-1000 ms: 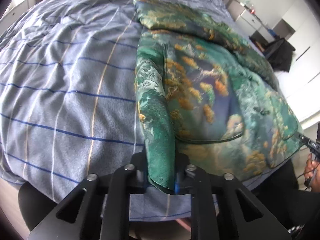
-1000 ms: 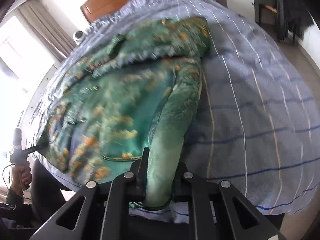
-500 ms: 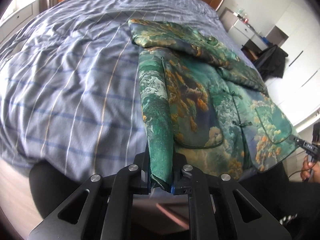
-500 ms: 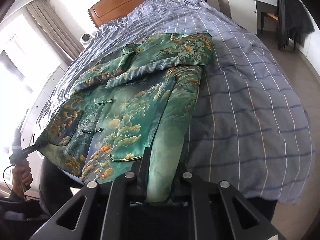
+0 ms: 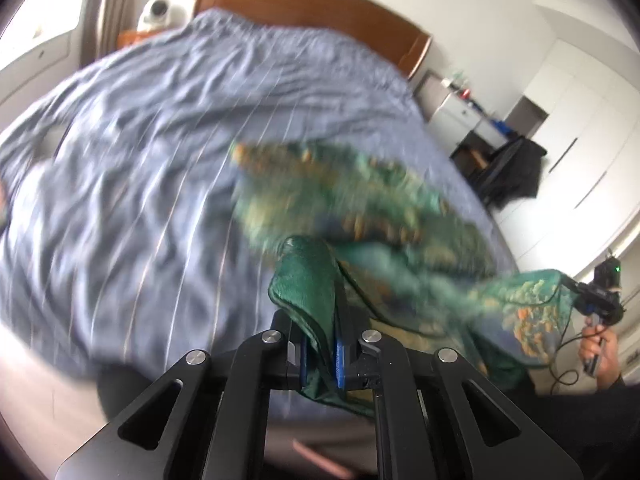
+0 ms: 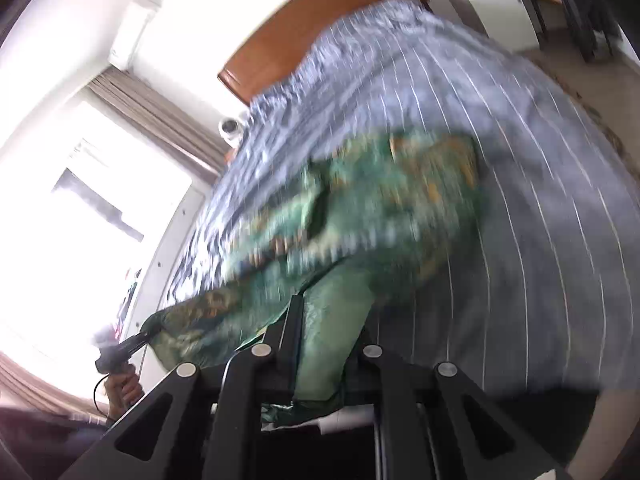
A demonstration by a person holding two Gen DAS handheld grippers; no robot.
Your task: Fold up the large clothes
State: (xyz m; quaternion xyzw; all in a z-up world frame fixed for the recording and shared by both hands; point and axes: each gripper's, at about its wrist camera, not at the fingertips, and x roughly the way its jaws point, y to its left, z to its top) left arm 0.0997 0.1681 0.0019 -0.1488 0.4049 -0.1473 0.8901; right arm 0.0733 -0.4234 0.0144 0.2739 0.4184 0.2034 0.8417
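Left wrist view: the left gripper (image 5: 320, 354) is clamped on the hem corner of the green brocade jacket (image 5: 360, 204), which a second ago lay flat on the striped bed cover (image 5: 120, 184) and now hangs lifted and blurred above it. Right wrist view: the right gripper (image 6: 320, 364) is likewise closed on the opposite hem corner, its fabric raised off the bed. Both corners have risen together, so the hem appears ready to be carried toward the collar for a crosswise fold.
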